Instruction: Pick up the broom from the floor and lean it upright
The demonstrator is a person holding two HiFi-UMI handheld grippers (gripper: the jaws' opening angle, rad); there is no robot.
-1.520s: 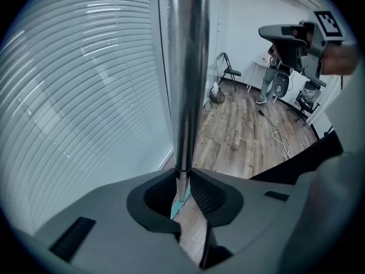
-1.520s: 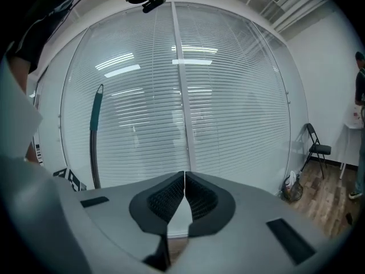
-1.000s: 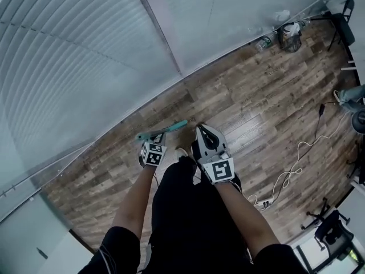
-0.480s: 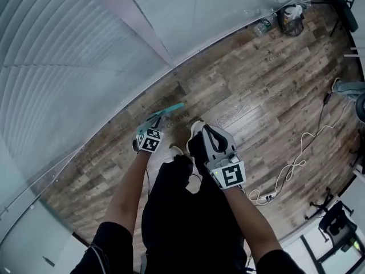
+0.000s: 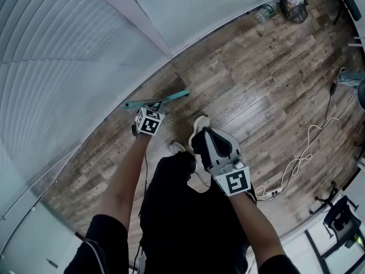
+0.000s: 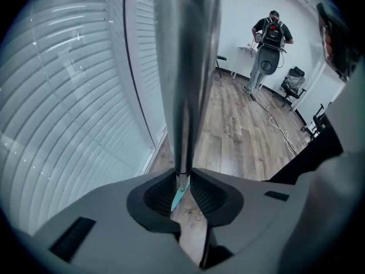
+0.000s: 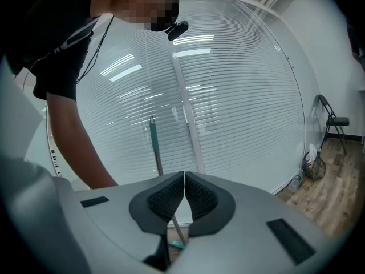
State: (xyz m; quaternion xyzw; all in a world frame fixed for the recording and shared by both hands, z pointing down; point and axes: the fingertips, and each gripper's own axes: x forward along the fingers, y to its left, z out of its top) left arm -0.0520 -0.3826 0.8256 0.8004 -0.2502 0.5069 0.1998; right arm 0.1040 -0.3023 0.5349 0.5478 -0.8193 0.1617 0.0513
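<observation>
Blinds (image 5: 68, 56) rise just behind broom (image 5: 165, 100), cable (image 5: 293, 164) well apart

Head view looks down; all three views share broom (image 5: 157, 102) and blinds (image 5: 63, 67).

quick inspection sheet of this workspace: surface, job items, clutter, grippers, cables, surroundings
surface: wood plank floor, no spills seen
job's things: broom near upright, its teal head down at the foot of the blinds
clutter: bottle and dark basket by the wall
grippers: left gripper shut on the broom's metal handle; right gripper shut, nothing in it
cables: white cable lying loose across the floor
surroundings: white blinds along the wall; another person standing at the far end; black chair
</observation>
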